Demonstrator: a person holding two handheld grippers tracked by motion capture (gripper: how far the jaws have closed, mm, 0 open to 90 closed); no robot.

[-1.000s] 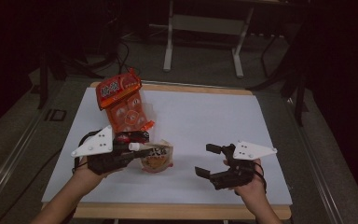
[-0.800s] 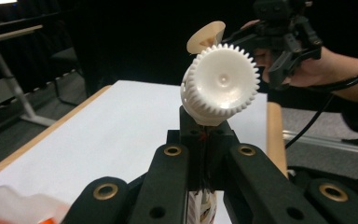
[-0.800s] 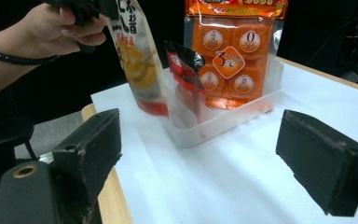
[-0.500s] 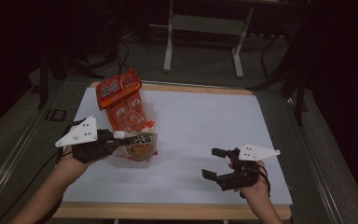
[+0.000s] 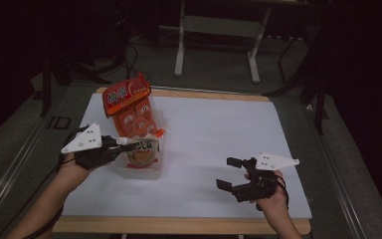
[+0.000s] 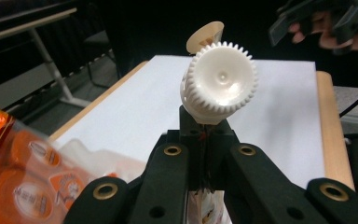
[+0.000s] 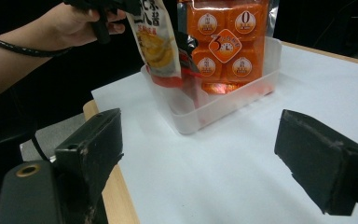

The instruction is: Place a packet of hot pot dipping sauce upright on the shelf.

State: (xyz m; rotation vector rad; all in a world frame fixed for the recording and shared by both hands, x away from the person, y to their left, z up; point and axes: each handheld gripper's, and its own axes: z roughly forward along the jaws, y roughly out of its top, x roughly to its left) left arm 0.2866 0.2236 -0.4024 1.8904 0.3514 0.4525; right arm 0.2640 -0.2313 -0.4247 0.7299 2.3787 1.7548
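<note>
pouch (image 7: pixel 156 39): soft, light, prob. floppy; hangs over clear bin (image 7: pixel 242 95).
hold pt: stiff neck under white cap (image 6: pixel 220 84).
L gripper (image 6: pixel 204 140): clamped on neck.
R gripper (image 5: pixel 236 174): jaws apart, empty.

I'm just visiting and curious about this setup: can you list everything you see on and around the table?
Spouted pouch: one, pale with a white ribbed cap, held over the bin's near end.
Snack pack: one, orange, leaning in the bin's far end.
Bin: one, clear plastic, on the table's left part.
Table: one, white top with wooden edge.
Metal stand: one, grey, on the floor beyond the table.
Left gripper: one, black, shut on the pouch just below its cap.
Right gripper: one, black, open, near the table's front right.
</note>
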